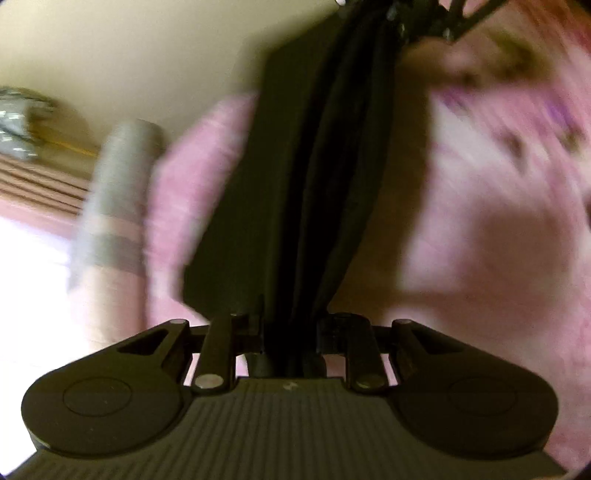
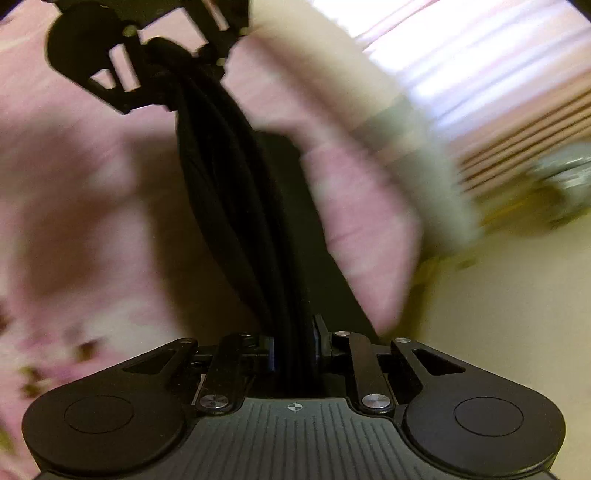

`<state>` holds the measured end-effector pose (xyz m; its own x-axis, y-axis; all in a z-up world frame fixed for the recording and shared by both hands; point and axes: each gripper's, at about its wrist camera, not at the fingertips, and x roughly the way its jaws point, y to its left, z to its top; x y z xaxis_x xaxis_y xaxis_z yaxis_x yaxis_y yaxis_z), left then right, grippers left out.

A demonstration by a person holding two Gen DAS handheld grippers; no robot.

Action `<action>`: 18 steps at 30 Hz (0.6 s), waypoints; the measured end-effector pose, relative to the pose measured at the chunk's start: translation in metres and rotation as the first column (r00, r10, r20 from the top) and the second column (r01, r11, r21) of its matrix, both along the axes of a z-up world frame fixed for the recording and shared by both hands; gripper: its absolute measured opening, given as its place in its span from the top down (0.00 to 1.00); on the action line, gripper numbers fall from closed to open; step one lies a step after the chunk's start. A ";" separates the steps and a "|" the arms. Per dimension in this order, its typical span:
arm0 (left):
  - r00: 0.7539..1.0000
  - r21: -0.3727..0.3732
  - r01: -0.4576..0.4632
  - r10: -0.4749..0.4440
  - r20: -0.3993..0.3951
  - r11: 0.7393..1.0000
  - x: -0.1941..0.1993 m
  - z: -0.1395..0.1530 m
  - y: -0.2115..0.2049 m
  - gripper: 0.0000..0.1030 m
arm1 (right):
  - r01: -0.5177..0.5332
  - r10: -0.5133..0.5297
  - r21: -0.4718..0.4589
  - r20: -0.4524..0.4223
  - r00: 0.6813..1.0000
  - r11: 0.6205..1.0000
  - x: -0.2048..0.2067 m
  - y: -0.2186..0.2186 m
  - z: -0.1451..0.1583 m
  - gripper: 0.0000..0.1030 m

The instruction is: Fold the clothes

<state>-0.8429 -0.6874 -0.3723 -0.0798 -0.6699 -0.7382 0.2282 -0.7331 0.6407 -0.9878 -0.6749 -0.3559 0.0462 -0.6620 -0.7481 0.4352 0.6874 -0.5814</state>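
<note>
Above the pink bed (image 1: 498, 258), you hold the black garment (image 1: 332, 155) stretched lengthwise between your left gripper (image 1: 291, 332) and right gripper (image 2: 293, 347), both jaws clamped on its ends.

Blurred pink floral bedding (image 1: 517, 229), striped curtain (image 2: 517, 122).

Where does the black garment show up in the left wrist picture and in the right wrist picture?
Left wrist view: the black fabric garment runs up the middle, from the left claw to the right claw at the top edge.
Right wrist view: it runs from the right claw at bottom centre up to the left claw at upper left.
Shared landmark: the pink folded cloth beside the garment.
</note>
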 end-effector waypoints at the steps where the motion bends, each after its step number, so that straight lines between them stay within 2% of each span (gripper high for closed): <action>1: 1.000 0.007 0.006 -0.006 0.010 1.000 0.001 -0.011 0.006 0.80 | -0.006 0.006 0.003 -0.005 1.000 1.000 0.001 0.011 -0.011 0.84; 3: 1.000 0.007 0.022 -0.022 0.016 1.000 0.005 -0.024 0.015 0.75 | -0.007 0.007 0.014 -0.006 1.000 1.000 0.002 0.026 -0.024 0.74; 4: 0.999 0.007 0.028 -0.028 0.019 1.000 0.007 -0.026 0.016 0.74 | 0.002 -0.002 0.020 -0.005 1.000 1.000 0.002 0.031 -0.027 0.73; 6: 0.999 0.016 0.037 -0.037 0.025 0.999 0.014 -0.022 0.015 0.68 | 0.017 -0.017 0.031 -0.014 1.000 0.999 0.001 0.036 -0.028 0.60; 10: 1.000 0.058 0.024 -0.025 0.010 0.998 0.024 -0.009 0.017 0.65 | 0.060 -0.060 0.072 0.002 0.998 0.996 0.004 0.048 -0.021 0.60; 14: 0.994 0.133 -0.058 0.069 -0.079 0.989 0.042 0.010 0.020 0.65 | 0.155 -0.163 0.128 0.053 0.985 0.979 0.007 0.051 0.001 0.60; 16: 0.979 0.179 -0.109 0.136 -0.150 0.978 0.050 0.022 0.020 0.65 | 0.235 -0.255 0.172 0.110 0.961 0.957 0.005 0.048 0.015 0.60; 18: 0.952 0.220 -0.161 0.210 -0.222 0.962 0.054 0.030 0.018 0.65 | 0.316 -0.355 0.204 0.191 0.915 0.926 -0.001 0.044 0.031 0.60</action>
<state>-0.7885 -0.6696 -0.3423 -0.1603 -0.5329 -0.8308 0.5017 -0.7689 0.3964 -0.9892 -0.6313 -0.3251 0.0194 -0.5356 -0.8443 0.7609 0.5557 -0.3351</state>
